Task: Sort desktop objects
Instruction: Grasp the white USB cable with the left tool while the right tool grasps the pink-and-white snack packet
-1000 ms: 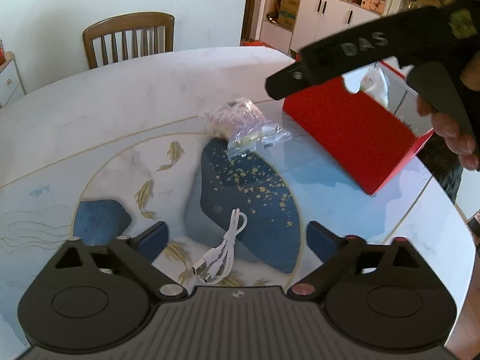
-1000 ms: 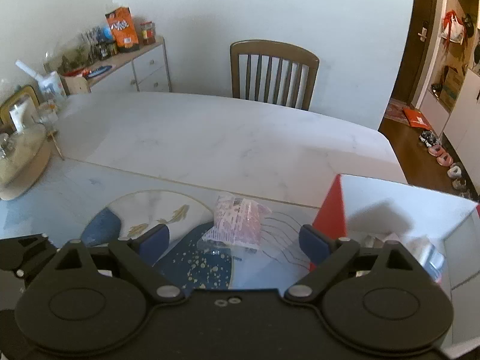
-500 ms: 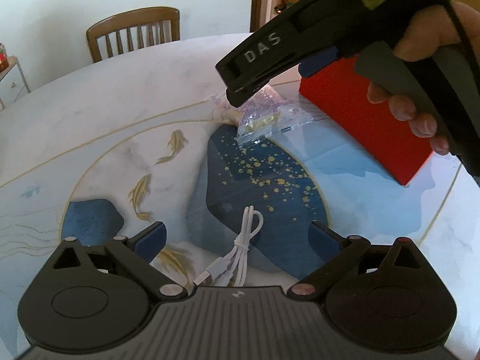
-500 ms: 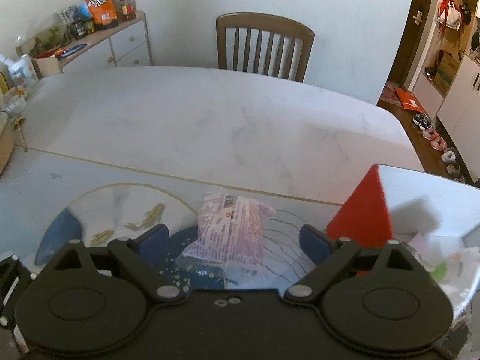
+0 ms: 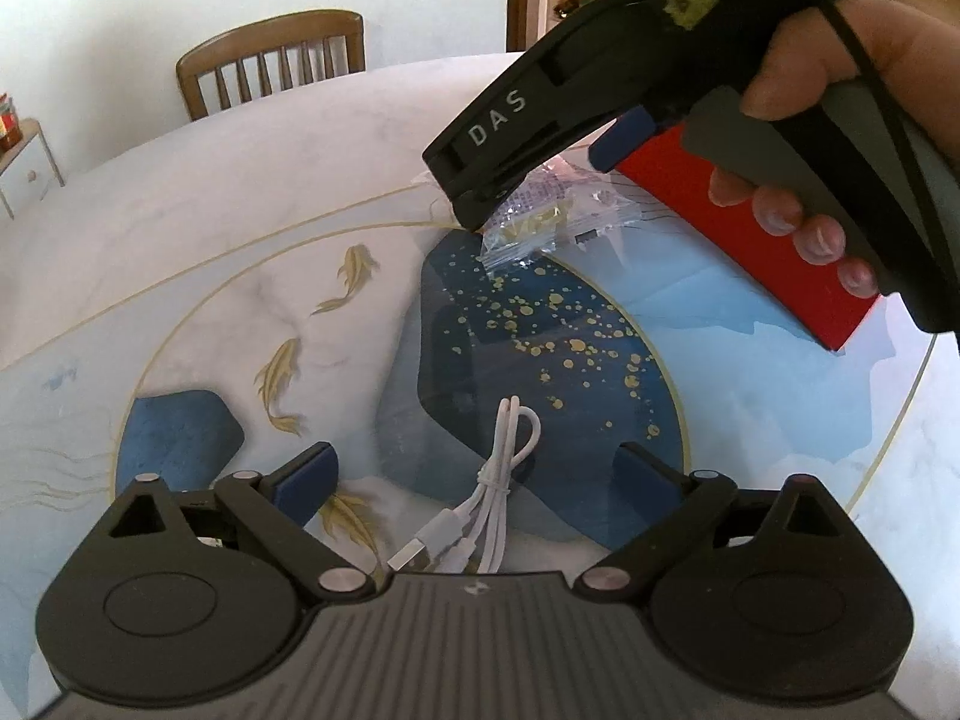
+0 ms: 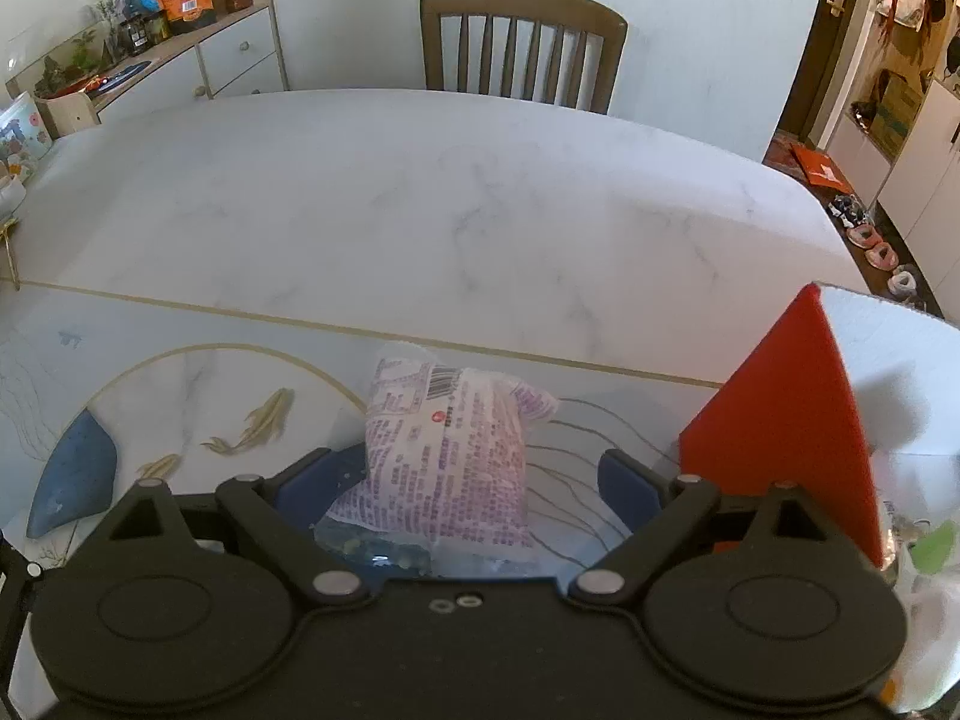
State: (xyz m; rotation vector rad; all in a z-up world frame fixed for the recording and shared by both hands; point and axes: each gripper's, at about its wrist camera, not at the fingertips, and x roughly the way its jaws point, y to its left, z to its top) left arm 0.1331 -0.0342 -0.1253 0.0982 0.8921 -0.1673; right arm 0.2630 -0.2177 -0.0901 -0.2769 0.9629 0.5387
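Observation:
A clear snack packet with purple print lies on the table between the open fingers of my right gripper; the pads stand apart from it on both sides. It also shows in the left wrist view, partly under the right gripper's body. A coiled white USB cable lies on the table between the open fingers of my left gripper. A red box stands open just right of the packet; it also shows in the left wrist view.
The round table has a marble top and a painted centre with gold fish. A wooden chair stands at its far side. A sideboard with jars and a snack bag is at the back left.
My right gripper has come down and forward so the packet now sits between its fingers. My left gripper has moved slightly closer to the cable.

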